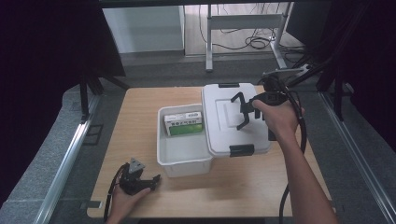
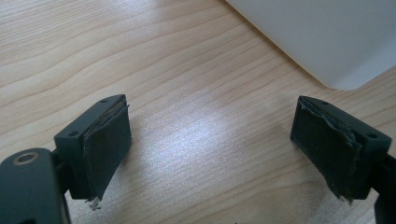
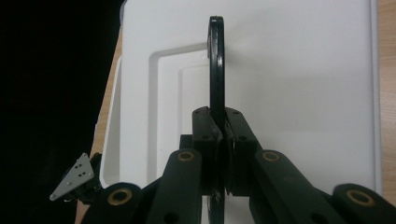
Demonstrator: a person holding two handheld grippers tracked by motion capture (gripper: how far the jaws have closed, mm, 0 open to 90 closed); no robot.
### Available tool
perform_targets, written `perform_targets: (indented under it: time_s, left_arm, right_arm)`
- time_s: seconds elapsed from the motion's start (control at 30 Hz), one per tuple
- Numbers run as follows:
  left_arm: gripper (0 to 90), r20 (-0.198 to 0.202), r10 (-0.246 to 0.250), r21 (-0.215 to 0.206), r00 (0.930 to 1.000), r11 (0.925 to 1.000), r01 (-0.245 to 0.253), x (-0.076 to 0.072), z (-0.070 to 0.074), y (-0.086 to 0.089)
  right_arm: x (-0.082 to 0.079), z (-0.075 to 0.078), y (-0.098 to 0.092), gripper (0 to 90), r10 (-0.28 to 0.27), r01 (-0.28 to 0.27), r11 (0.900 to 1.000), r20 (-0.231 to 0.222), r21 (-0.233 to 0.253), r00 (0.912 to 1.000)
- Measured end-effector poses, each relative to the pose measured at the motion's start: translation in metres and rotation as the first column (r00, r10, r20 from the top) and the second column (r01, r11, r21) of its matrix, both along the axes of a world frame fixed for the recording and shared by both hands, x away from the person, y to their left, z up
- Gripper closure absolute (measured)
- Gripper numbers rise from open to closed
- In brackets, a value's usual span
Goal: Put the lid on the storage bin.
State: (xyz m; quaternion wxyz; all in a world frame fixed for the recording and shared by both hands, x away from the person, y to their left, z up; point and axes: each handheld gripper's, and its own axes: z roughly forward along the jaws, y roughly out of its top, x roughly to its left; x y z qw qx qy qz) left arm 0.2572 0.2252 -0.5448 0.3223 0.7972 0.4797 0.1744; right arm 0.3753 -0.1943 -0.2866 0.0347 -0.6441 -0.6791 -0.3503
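Nearest you, your left gripper point(image 1: 140, 179) rests on the pale wood-grain table point(image 1: 140, 107), jaws spread wide and empty, their pads frayed; beyond it sits the smooth white plastic bin point(image 1: 183, 158) holding a green-and-white box point(image 1: 184, 123); farther right, your right gripper point(image 1: 246, 112) pinches the thin black handle point(image 3: 216, 65) of the white lid point(image 1: 219, 135), held partly over the bin.
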Motion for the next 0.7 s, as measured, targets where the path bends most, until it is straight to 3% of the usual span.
perform_targets:
  time_s: [0.7]
  left_arm:
    - [12.0, 0.001, 0.000, -0.001, 1.0000, 1.0000, 0.000, 0.000, 0.000, 0.000]
  right_arm:
    - [0.005, 0.004, 0.043, 84.9, 0.049, -0.049, 0.999, -0.012, -0.010, 0.9987]
